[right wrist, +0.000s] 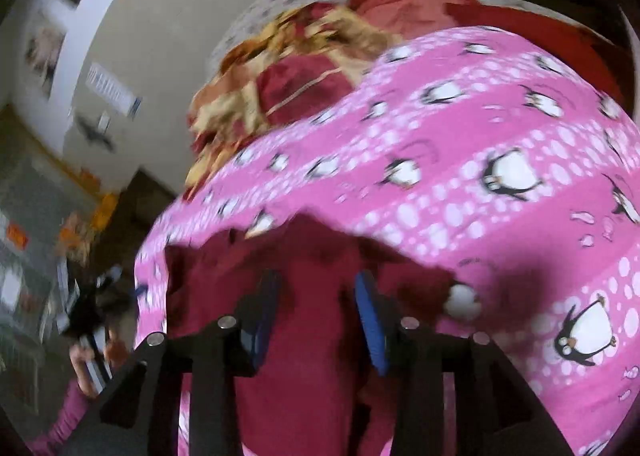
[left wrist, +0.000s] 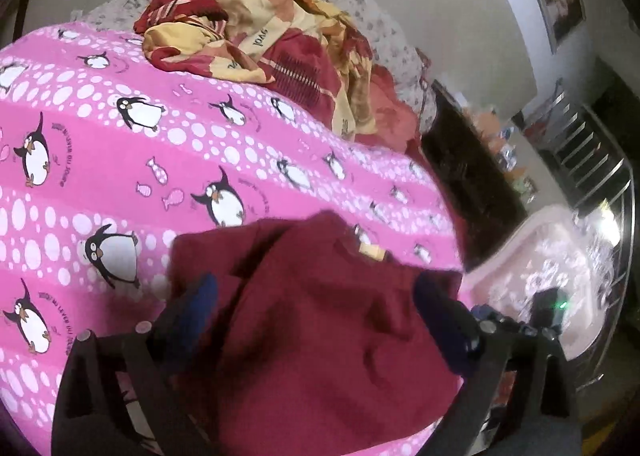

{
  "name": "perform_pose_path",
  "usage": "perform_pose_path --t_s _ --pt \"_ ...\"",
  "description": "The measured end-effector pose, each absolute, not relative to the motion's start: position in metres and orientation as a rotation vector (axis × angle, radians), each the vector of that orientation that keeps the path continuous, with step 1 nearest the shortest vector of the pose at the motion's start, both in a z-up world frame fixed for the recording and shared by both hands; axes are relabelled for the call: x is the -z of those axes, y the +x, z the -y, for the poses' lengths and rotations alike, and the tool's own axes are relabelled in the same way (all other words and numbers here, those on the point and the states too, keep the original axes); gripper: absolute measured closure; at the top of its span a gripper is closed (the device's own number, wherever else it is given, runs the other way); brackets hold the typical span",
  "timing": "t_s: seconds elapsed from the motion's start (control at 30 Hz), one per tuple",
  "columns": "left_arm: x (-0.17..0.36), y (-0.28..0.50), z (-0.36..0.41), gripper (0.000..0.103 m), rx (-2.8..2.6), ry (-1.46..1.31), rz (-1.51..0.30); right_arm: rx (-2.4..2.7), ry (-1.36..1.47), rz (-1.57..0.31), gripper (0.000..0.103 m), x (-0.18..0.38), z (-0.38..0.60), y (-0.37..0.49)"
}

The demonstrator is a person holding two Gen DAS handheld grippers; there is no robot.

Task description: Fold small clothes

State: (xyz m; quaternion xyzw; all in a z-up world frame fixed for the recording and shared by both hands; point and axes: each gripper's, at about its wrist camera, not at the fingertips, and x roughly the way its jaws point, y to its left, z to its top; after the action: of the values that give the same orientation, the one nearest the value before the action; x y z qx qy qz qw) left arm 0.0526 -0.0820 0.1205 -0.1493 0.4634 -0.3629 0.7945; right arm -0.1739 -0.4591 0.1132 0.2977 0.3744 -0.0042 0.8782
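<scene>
I am working over a bed in a pink penguin sheet (left wrist: pixel 120 160). The maroon garment (left wrist: pixel 320 328) is lying released — left claw (left wrist: pixel 316 308) gaping wide, right claw (right wrist: pixel 318 308) partly open — more folding likely remaining.

Your left hand-held gripper (left wrist: pixel 316 296) points downward with its blue-padded fingers spread wide. Your right hand-held gripper (right wrist: pixel 318 300) tilts down too, its jaws partly apart, pads pressing on nothing.

Both my tools look alike: matte black frames, blue pads on the fingers, round silver bolt heads along the arms. Left tool (left wrist: pixel 316 308), right tool (right wrist: pixel 316 304). My sleeve (right wrist: pixel 60 424) is pink ribbed knit.
</scene>
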Motion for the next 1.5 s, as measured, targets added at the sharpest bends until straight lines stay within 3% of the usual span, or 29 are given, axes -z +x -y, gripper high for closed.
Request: perform_pose_path --t_s 0.4,0.6,0.77,1.0,1.03,1.07,1.3,1.4,1.43,1.5 --pt "-0.045 0.092 0.127 0.006 0.466 -0.141 -1.117 0.204 0.525 -0.926 0.061 -0.043 0.46 -0.061" --pt "-0.062 0.081 0.109 0.006 0.491 -0.124 -1.081 0.156 0.558 -0.856 0.06 -0.075 0.468 -0.106" --pt "-0.08 0.042 0.091 0.006 0.571 -0.128 -1.05 0.118 0.473 -0.905 0.056 -0.095 0.455 -0.159" --pt "-0.07 -0.002 0.094 0.006 0.547 0.019 -1.034 0.14 0.44 -1.006 0.056 -0.068 0.433 -0.176" --pt "-0.067 -0.006 0.094 0.006 0.535 0.041 -1.037 0.146 0.42 -1.014 0.072 -0.068 0.432 -0.172" --pt "-0.065 -0.009 0.094 0.006 0.527 0.061 -1.039 0.152 0.403 -1.014 0.094 -0.068 0.432 -0.172" --pt "-0.061 -0.022 0.09 0.006 0.507 0.108 -1.026 0.235 0.44 -1.032 0.094 -0.057 0.445 -0.176" --pt "-0.06 -0.022 0.089 0.006 0.507 0.1 -1.028 0.22 0.479 -0.967 0.093 -0.07 0.443 -0.186" --pt "-0.06 -0.021 0.088 0.006 0.506 0.1 -1.029 0.218 0.503 -0.948 0.088 -0.074 0.444 -0.191" --pt "-0.06 -0.021 0.087 0.006 0.506 0.096 -1.027 0.221 0.544 -0.919 0.055 -0.079 0.445 -0.203"
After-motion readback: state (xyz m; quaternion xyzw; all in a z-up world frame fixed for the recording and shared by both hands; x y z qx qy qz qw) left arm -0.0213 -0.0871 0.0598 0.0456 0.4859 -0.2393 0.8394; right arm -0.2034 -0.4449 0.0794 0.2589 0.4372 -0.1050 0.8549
